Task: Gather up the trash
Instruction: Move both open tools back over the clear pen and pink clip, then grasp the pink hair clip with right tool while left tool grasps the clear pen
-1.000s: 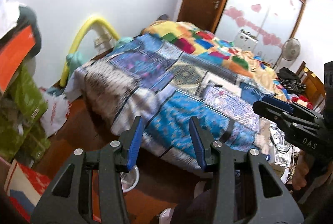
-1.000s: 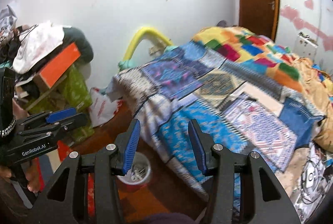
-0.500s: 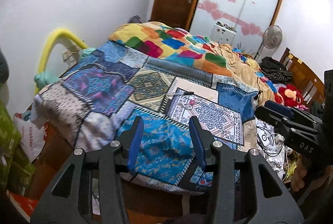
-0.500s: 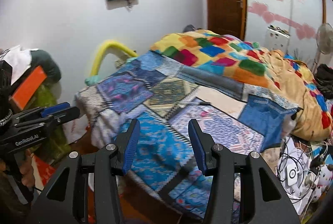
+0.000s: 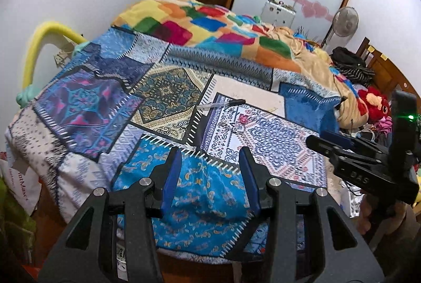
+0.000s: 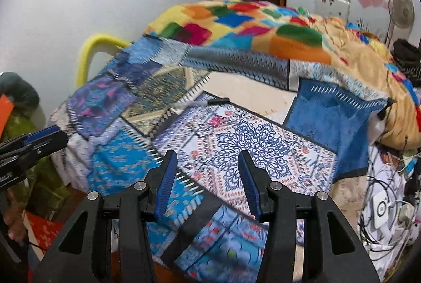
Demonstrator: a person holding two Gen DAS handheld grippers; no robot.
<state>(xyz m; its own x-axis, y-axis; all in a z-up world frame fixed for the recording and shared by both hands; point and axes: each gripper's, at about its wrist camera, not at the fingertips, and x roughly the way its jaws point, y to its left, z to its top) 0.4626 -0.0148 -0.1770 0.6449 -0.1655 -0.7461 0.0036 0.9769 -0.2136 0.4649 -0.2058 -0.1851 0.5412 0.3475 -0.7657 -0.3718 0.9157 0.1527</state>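
Both grippers, left [image 5: 210, 172] and right [image 6: 206, 175], hang spread and empty over the bed's [image 5: 86, 109] near edge, while the pen [image 5: 222, 104] lies mid-bed ahead, its length crosswise, about equally reachable by either.

"DAS" in pale letters on the black body of the right gripper [image 5: 329, 144], seen from the left wrist; part of a red word, perhaps "Max", on a white bag [image 5: 22, 184] at the left edge, too cut off to read fully.
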